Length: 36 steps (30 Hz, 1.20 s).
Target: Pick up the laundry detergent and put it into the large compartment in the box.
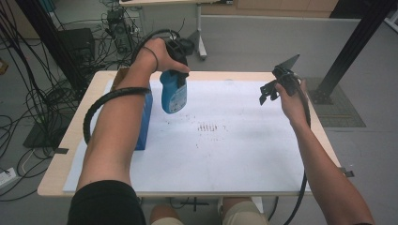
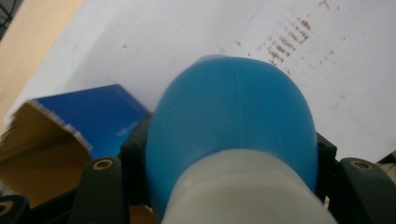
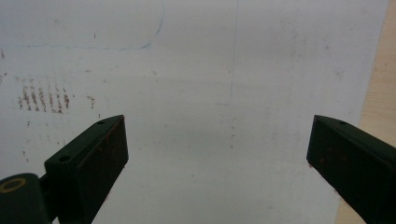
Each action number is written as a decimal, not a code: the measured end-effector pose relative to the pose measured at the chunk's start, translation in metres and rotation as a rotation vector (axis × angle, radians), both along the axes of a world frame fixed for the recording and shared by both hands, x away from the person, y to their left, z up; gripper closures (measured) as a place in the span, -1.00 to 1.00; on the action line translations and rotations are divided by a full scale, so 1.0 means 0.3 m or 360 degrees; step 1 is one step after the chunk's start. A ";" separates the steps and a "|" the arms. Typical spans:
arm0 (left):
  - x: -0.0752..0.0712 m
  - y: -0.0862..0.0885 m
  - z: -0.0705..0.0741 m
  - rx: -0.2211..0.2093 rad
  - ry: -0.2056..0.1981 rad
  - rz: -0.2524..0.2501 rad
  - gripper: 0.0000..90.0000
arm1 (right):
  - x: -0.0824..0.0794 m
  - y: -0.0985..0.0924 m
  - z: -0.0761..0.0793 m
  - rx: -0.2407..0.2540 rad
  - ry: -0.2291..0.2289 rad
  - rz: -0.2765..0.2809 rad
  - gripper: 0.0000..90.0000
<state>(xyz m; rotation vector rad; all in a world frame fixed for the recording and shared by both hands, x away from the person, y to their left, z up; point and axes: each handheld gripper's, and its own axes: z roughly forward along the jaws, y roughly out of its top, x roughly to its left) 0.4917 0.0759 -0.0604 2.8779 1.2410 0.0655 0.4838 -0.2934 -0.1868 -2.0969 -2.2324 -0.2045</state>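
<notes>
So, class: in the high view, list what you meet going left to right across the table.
Blue box → blue bottle held in the left tool → reddish-brown marks on the white sheet → open right tool.

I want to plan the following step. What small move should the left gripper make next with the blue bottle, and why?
Probably carry the blue bottle sideways over the white sheet before lowering it. The left gripper holds it in the air, close beside the open blue box, while the right gripper waits with jaws open.
</notes>
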 end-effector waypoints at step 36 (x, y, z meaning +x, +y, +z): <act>-0.215 0.419 0.612 -0.0017 -0.0199 0.1176 -0.15 | -0.042 0.032 0.073 0.0022 -0.0038 0.0072 -0.88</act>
